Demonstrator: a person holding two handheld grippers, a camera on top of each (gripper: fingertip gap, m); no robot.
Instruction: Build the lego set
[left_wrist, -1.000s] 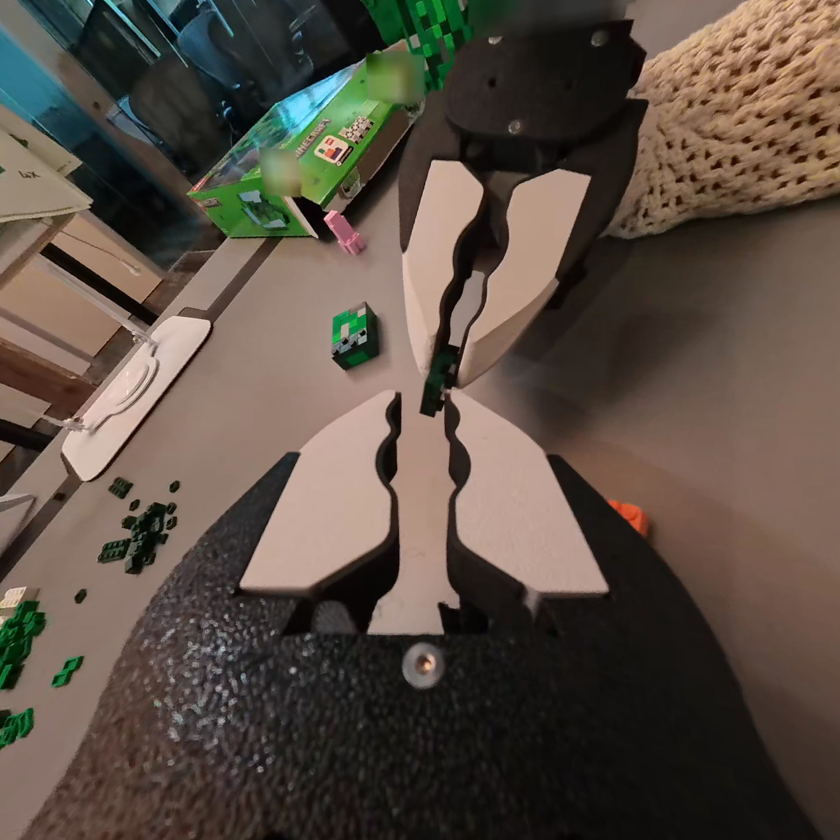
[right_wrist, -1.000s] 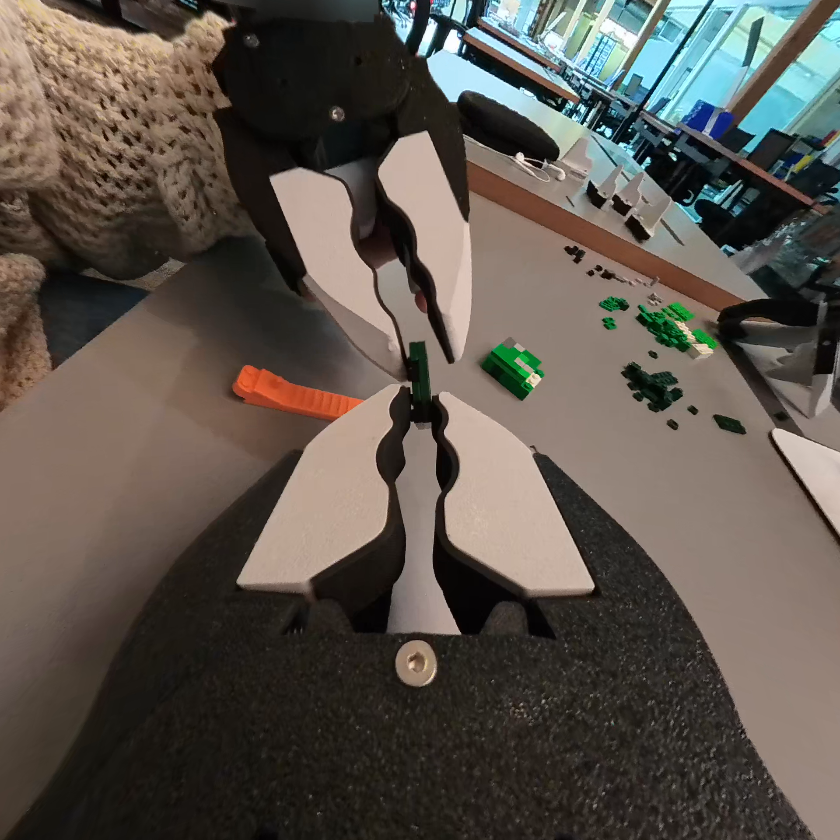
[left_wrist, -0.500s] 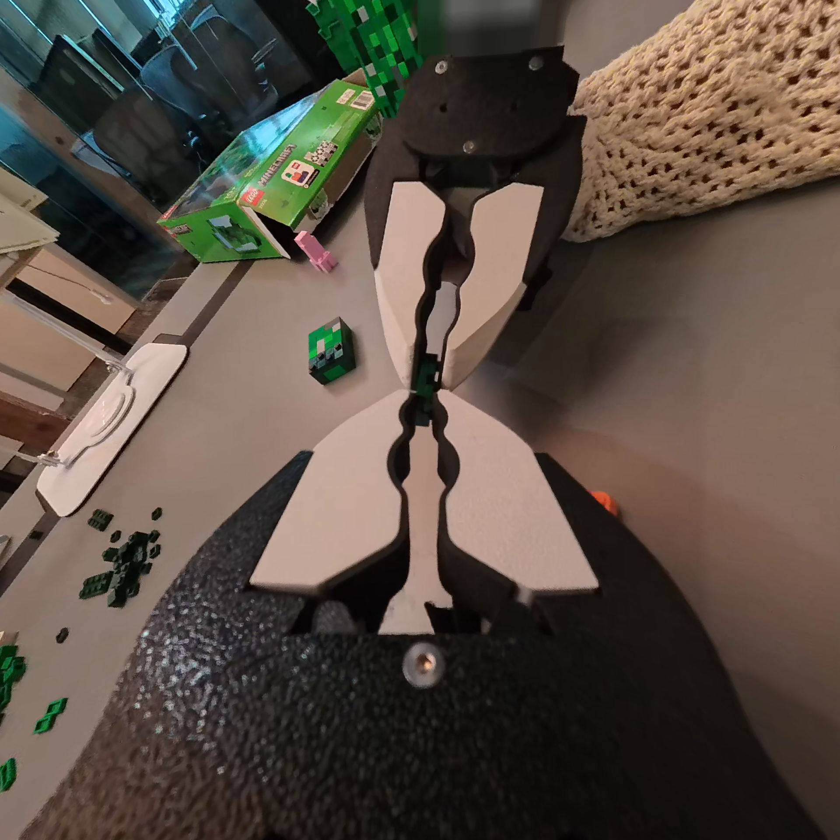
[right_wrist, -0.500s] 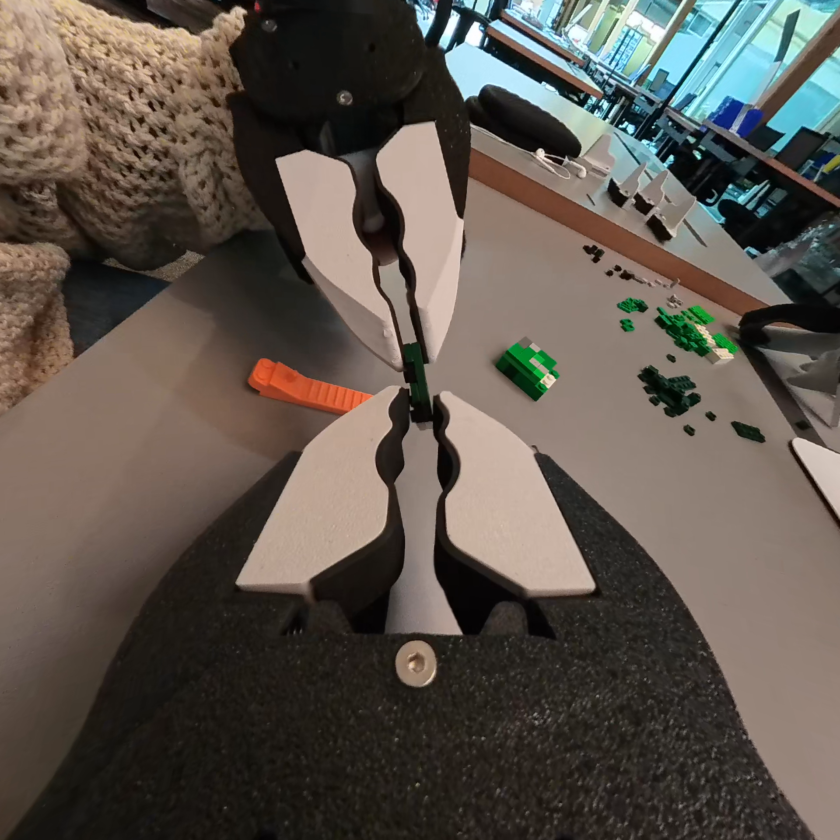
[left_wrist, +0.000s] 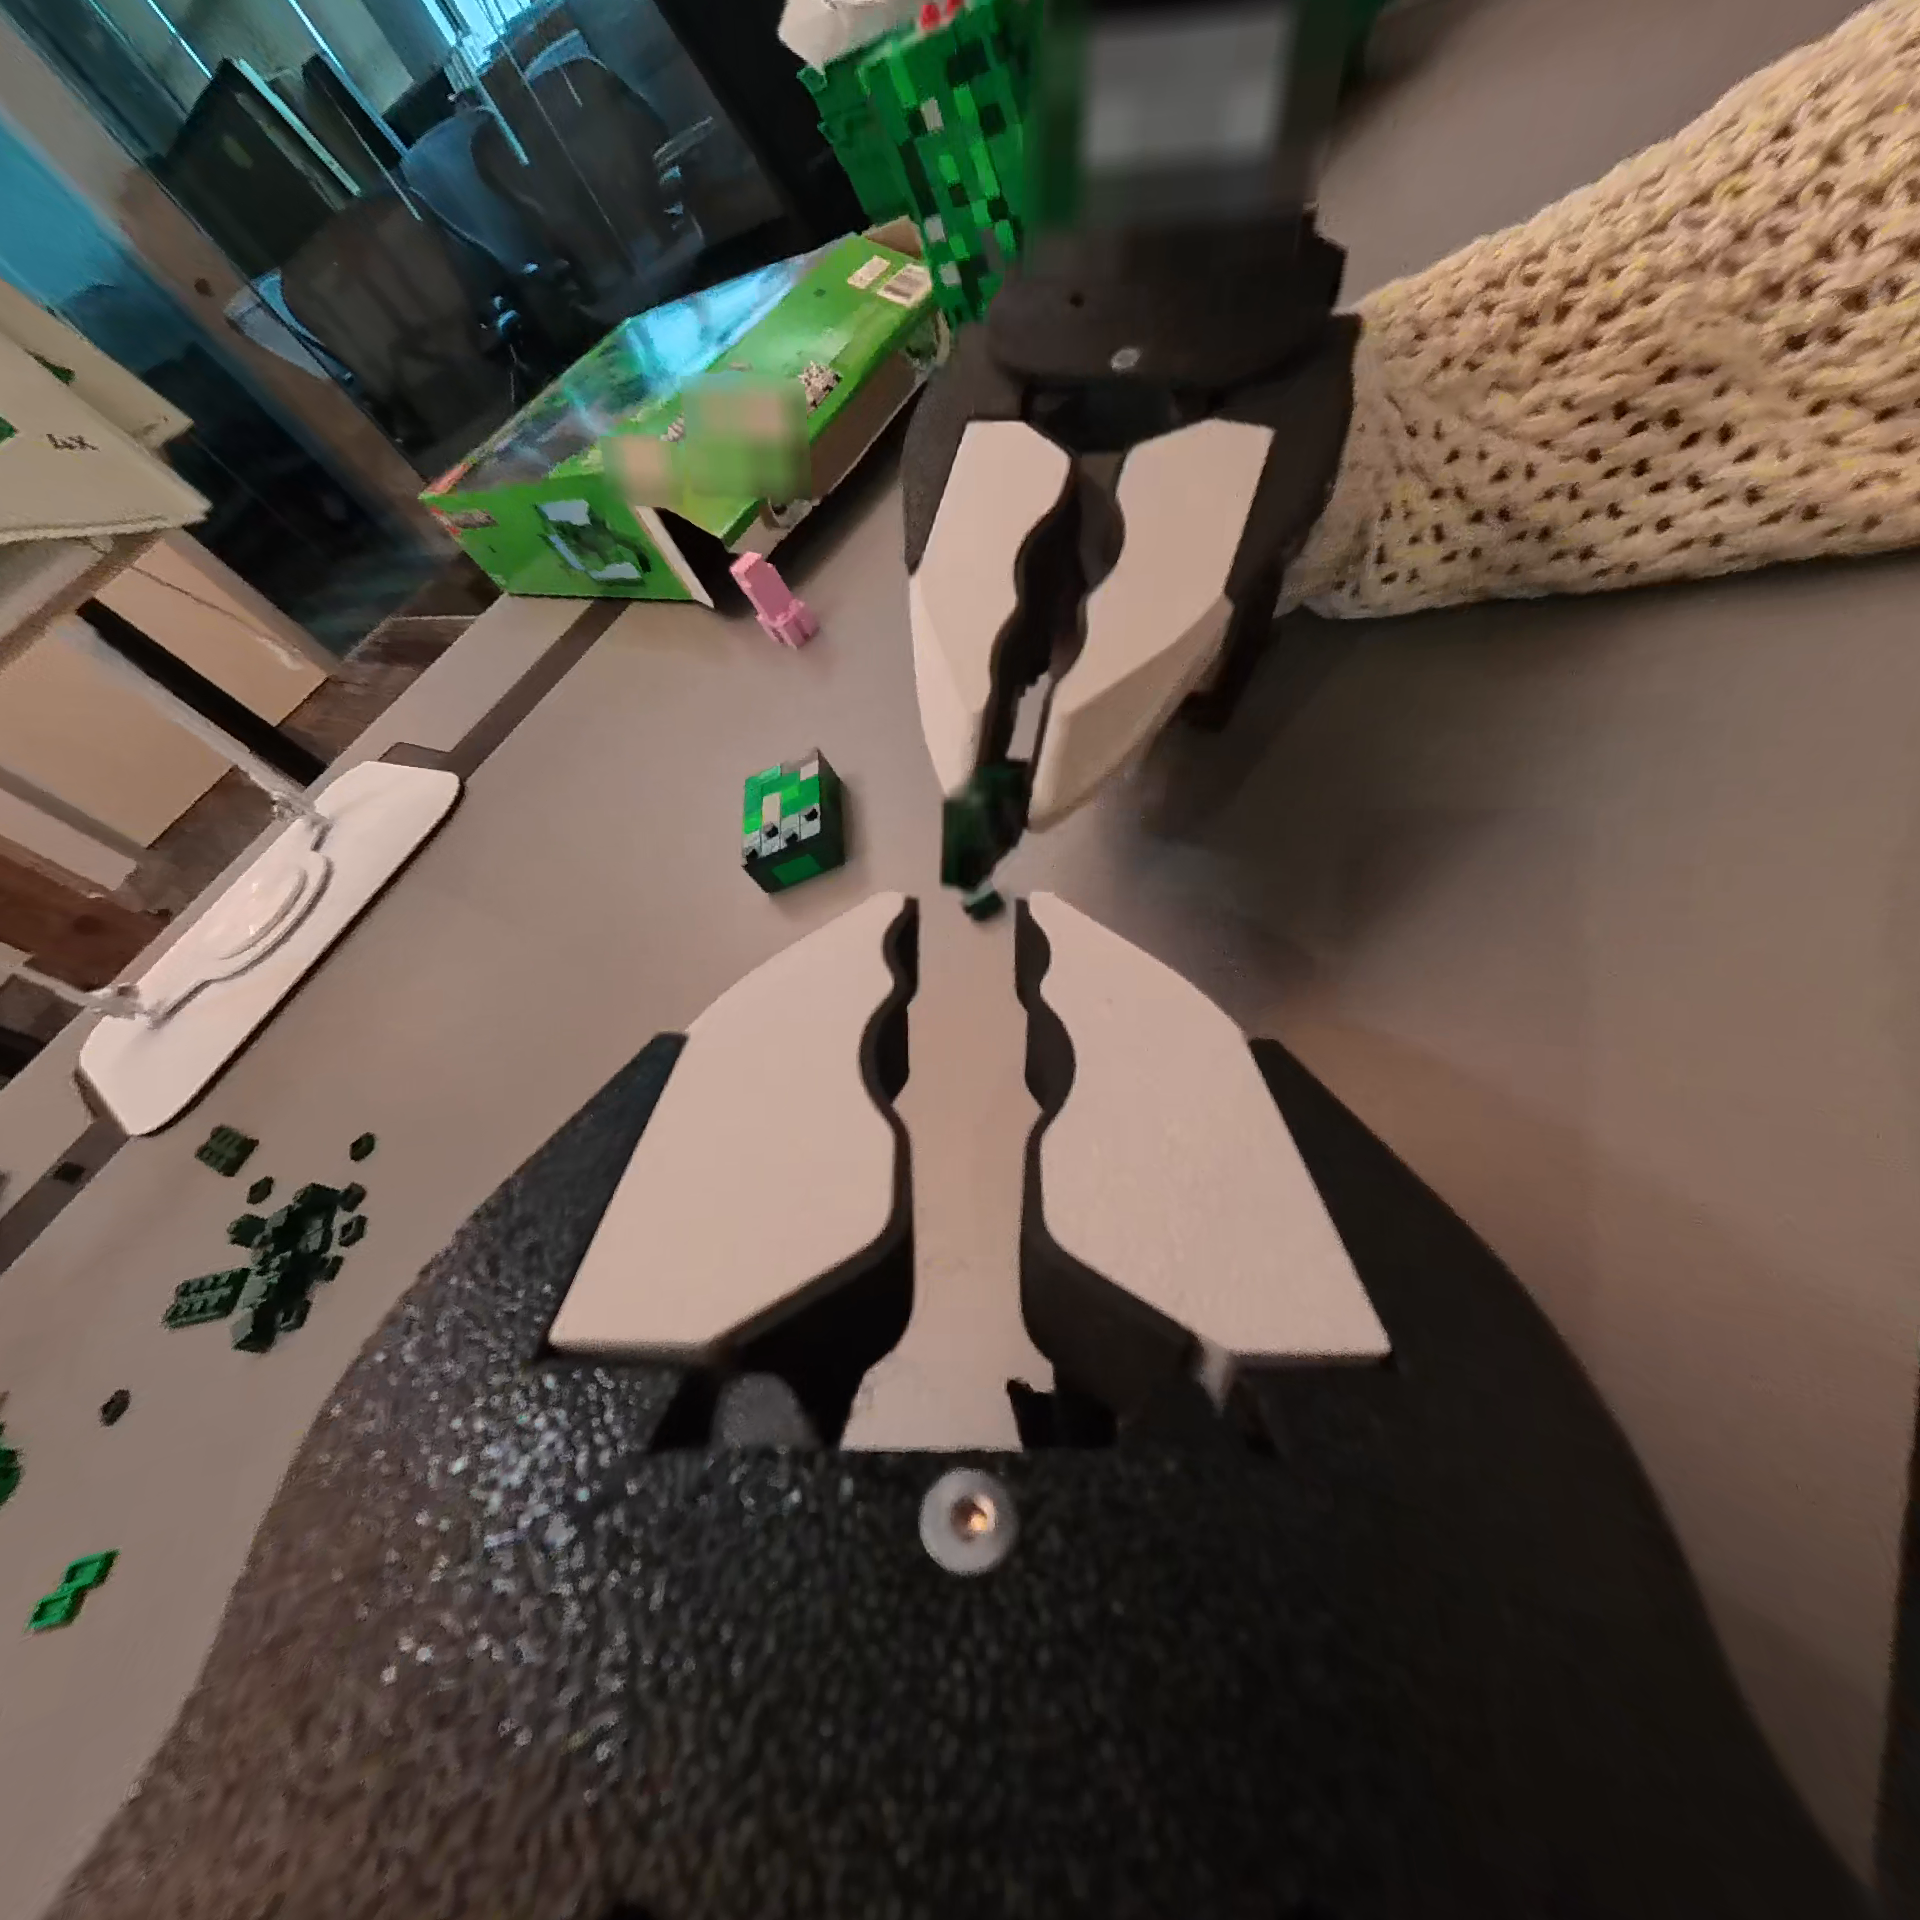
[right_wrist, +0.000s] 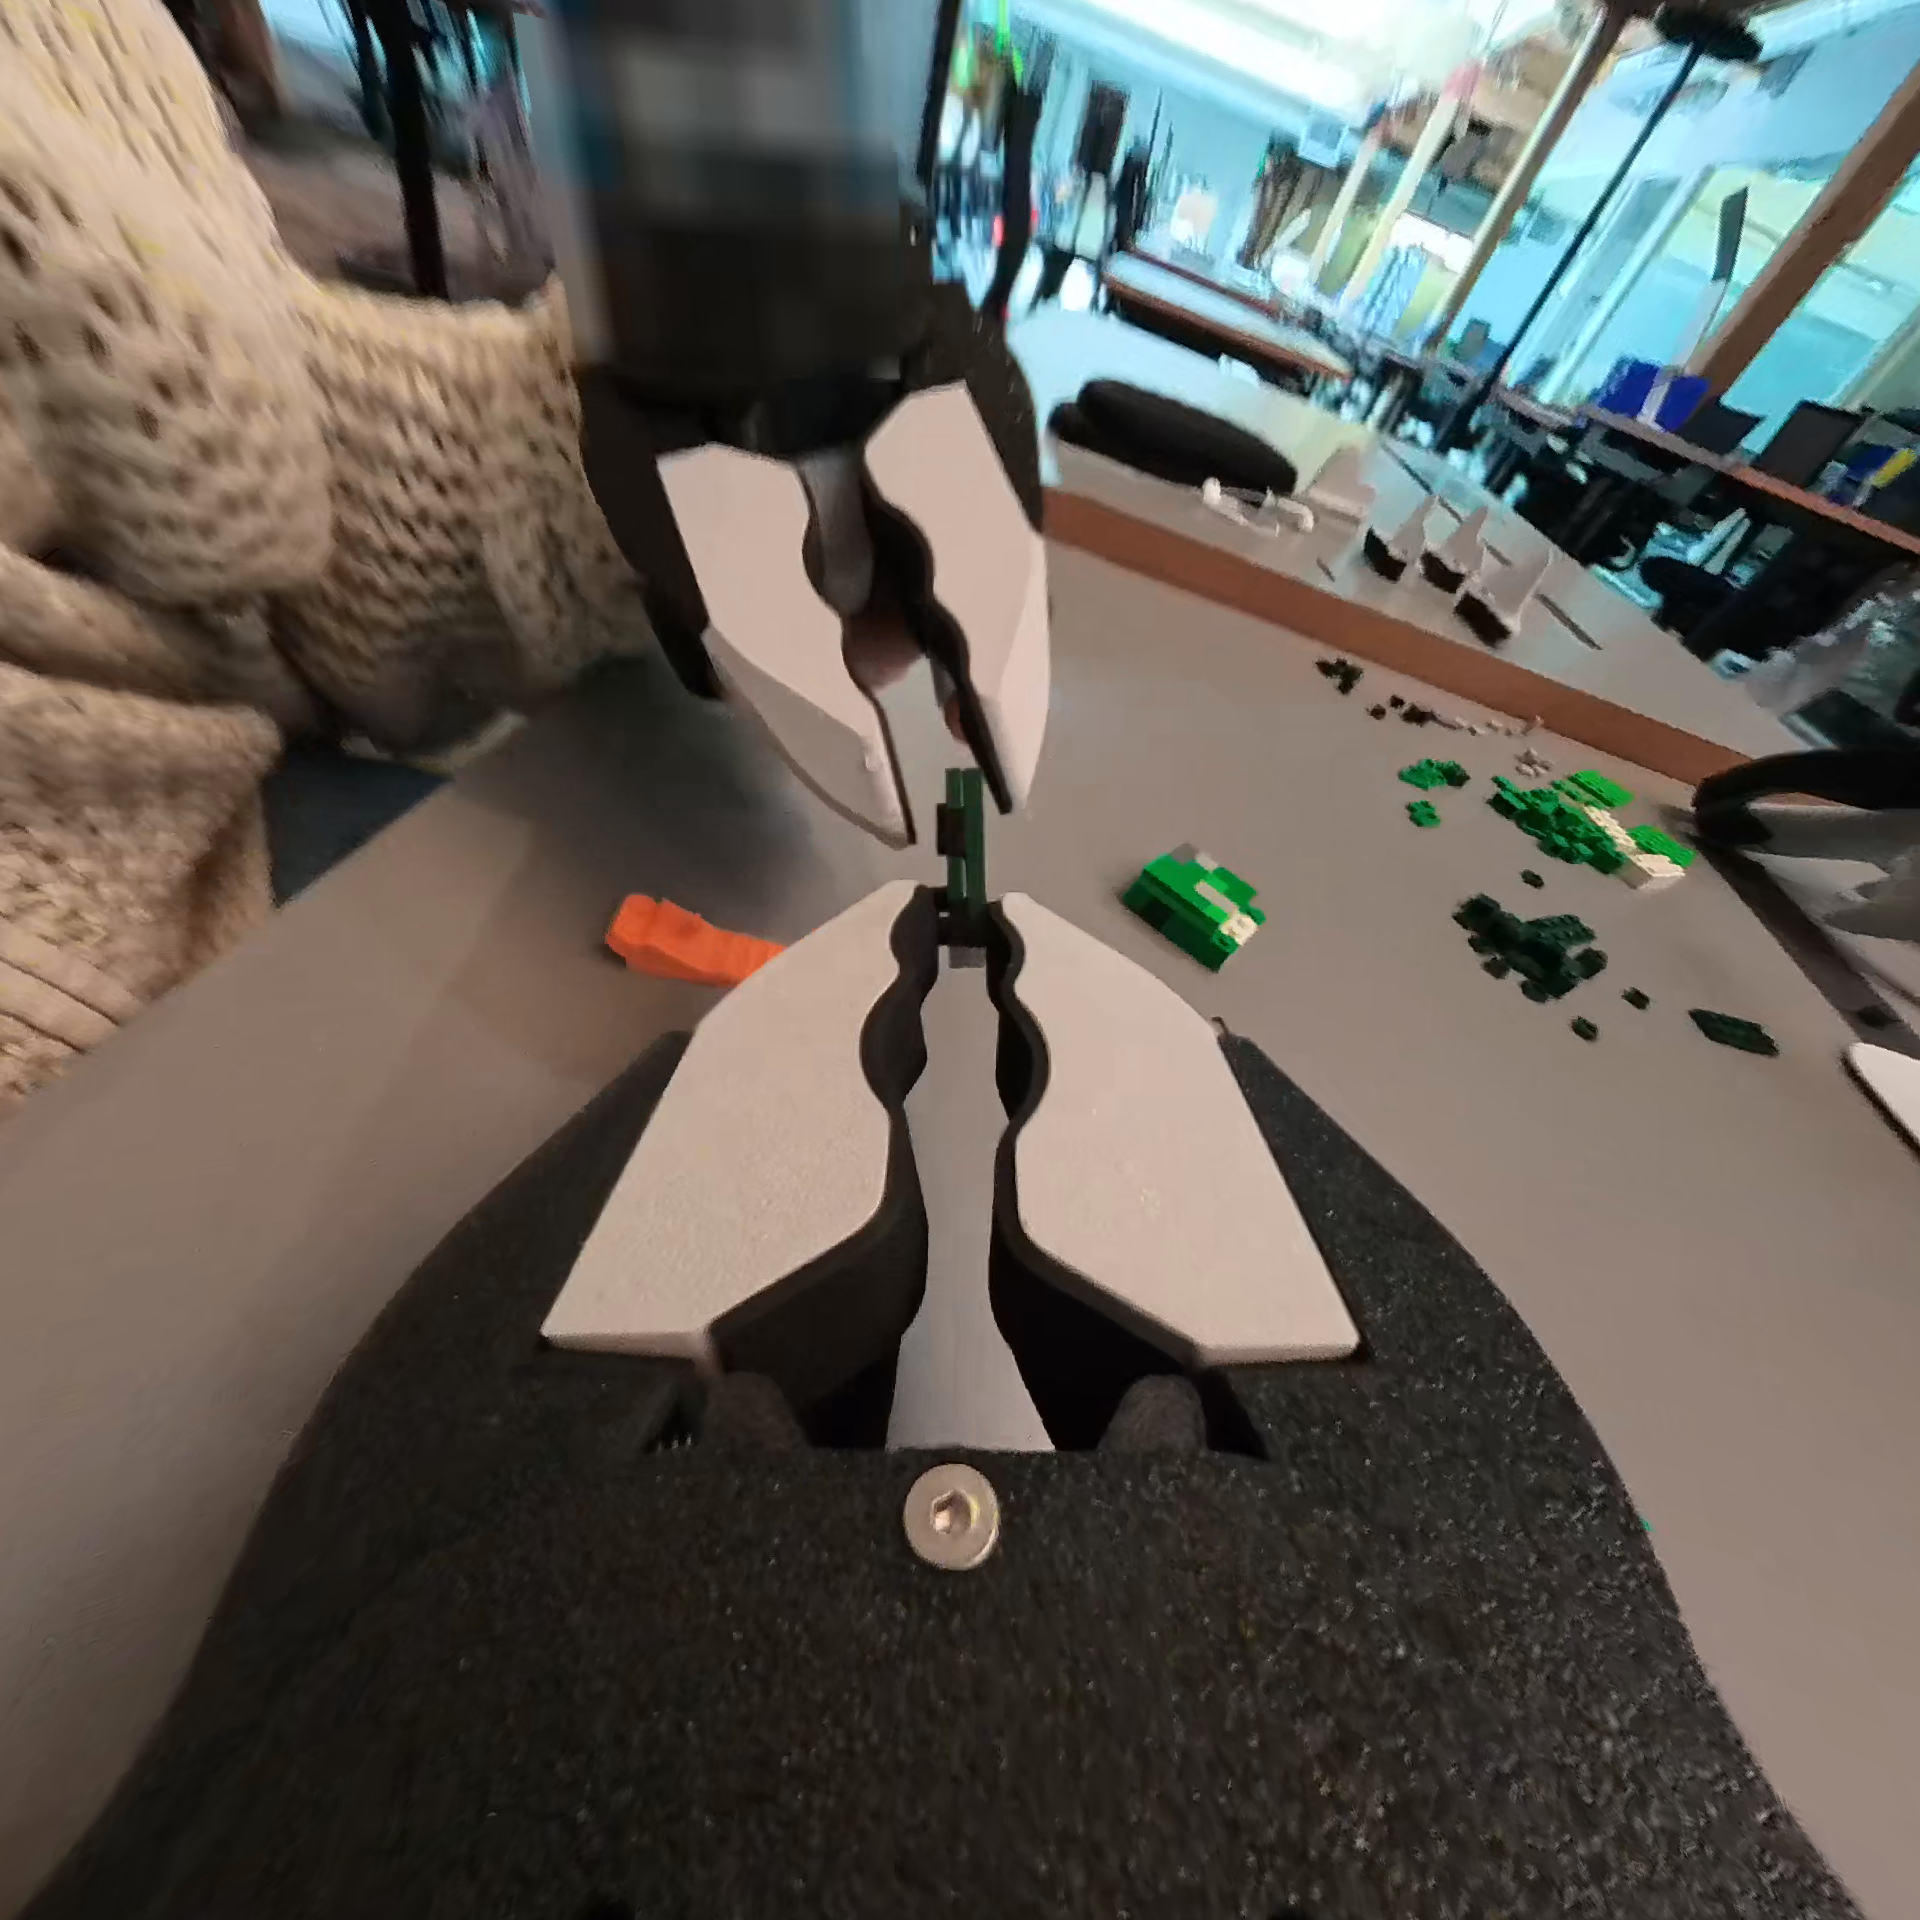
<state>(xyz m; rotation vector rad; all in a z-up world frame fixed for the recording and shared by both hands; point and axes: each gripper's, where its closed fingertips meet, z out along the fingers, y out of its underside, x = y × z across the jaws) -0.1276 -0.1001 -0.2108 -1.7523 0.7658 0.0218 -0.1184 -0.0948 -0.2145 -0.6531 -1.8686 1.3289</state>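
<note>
Assembly in mid-air is the step we judge to be in hand: a small stack of dark green plates is held up between two tools that face each other tip to tip above the grey bench (left_wrist: 1558, 1039).

In the left wrist view, our left tool (left_wrist: 966, 914) has its jaws slightly apart, and nothing is clamped between them. The dark green piece (left_wrist: 971, 836) hangs just beyond its tips, gripped from the far side by the right tool (left_wrist: 1003, 805), with one small green bit at its lower end sitting right at the mouth of the left jaws. Farther off on the bench lie a built green cube (left_wrist: 792, 821), a pink figure (left_wrist: 777, 601), the green set box (left_wrist: 686, 468) and a scatter of loose dark green bricks (left_wrist: 275, 1257).

In the right wrist view, our right tool (right_wrist: 961, 920) is clamped on the lower end of the dark green piece (right_wrist: 961, 847), which stands upright out of its tips. The left tool (right_wrist: 951, 816) points down at it from above, jaws a little open, tips at or just beside the top of the piece; we cannot tell whether they touch it. An orange brick separator (right_wrist: 691, 940) lies near on the bench, a green sub-build (right_wrist: 1195, 909) farther right, and more loose bricks (right_wrist: 1527, 940) beyond.

Next, we judge, the left tool must either close squarely on the free end and press the plates together along their studs, or draw off to fetch another brick, while the right keeps its grip steady.
</note>
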